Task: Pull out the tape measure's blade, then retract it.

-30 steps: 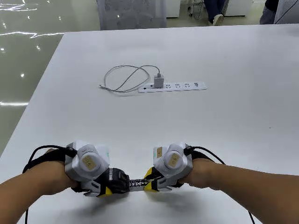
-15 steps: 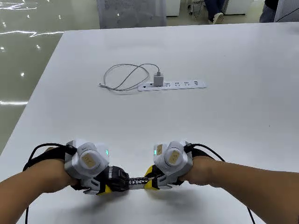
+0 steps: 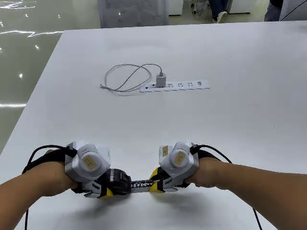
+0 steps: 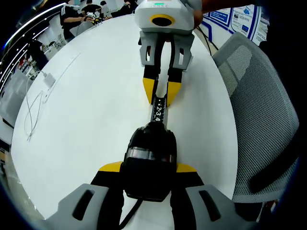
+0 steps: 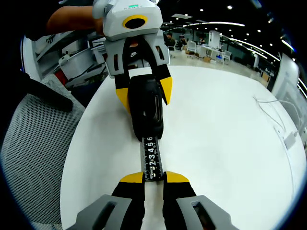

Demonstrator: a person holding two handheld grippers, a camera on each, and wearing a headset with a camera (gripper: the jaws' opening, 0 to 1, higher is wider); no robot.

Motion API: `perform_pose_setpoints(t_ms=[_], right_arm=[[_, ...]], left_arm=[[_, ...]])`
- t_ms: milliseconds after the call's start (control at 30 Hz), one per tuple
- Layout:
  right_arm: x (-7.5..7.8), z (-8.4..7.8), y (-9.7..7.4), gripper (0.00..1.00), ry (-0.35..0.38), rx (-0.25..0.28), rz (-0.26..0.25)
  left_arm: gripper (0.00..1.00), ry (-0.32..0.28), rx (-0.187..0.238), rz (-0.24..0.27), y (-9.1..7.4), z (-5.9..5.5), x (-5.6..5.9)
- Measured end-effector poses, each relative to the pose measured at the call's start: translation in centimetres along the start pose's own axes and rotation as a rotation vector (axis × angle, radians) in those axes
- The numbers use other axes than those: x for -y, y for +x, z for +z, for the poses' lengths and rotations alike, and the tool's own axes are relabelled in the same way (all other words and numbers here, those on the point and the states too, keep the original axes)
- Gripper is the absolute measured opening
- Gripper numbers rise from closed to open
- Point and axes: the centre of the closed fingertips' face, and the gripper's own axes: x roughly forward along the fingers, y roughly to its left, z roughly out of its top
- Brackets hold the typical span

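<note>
Open-plan office, desk rows (image 5: 204,48), mesh chair (image 4: 261,110)

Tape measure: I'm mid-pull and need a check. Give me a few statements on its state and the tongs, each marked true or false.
1. The left tongs are shut on the black tape measure. True.
2. The blade is fully retracted. False: a short numbered stretch runs from the tape measure to the right tongs.
3. The right tongs are shut on the blade's end. True.
4. The power strip lies between the two tongs. False: it lies farther up the white table, well apart from them.
</note>
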Motion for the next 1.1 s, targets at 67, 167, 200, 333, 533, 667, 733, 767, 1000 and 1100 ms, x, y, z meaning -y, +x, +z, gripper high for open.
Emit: perform_pose_setpoints(t_ms=[67, 167, 200, 333, 533, 667, 733, 767, 1000, 1100], right_arm=[[-0.01, -0.02, 0.00, 0.09, 0.006, -0.001, 0.000], [-0.02, -0.06, 0.01, 0.09, 0.000, -0.004, -0.001], [-0.05, -0.08, 0.01, 0.09, -0.006, -0.005, 0.001], [-0.07, -0.27, -0.17, 0.09, -0.020, -0.011, 0.001], [-0.06, -0.48, -0.40, 0.09, -0.019, -0.010, 0.000], [0.00, -0.65, -0.56, 0.09, -0.023, -0.014, 0.005], [0.01, -0.71, -0.59, 0.09, -0.023, -0.016, 0.005], [0.00, -0.73, -0.60, 0.09, -0.022, -0.016, 0.005], [-0.02, -0.74, -0.63, 0.09, -0.016, -0.012, 0.001], [-0.02, -0.89, -0.77, 0.09, -0.013, -0.010, 0.001]], left_arm=[[0.32, -0.001, 0.002, 0.001, 0.00, 0.00, -0.01], [0.32, -0.002, 0.007, -0.002, 0.01, -0.01, 0.00], [0.32, -0.003, 0.010, -0.003, 0.00, -0.01, 0.02], [0.32, -0.002, 0.012, -0.001, -0.01, 0.03, 0.06], [0.32, -0.004, 0.010, 0.000, -0.02, 0.00, 0.01], [0.32, -0.004, 0.014, 0.001, -0.03, 0.03, 0.01], [0.32, -0.004, 0.016, 0.000, -0.02, 0.05, 0.01], [0.32, -0.004, 0.016, 0.000, -0.02, 0.05, 0.01], [0.32, -0.002, 0.017, 0.000, -0.04, 0.09, 0.00], [0.32, -0.002, 0.018, 0.000, -0.04, 0.09, 0.00]])
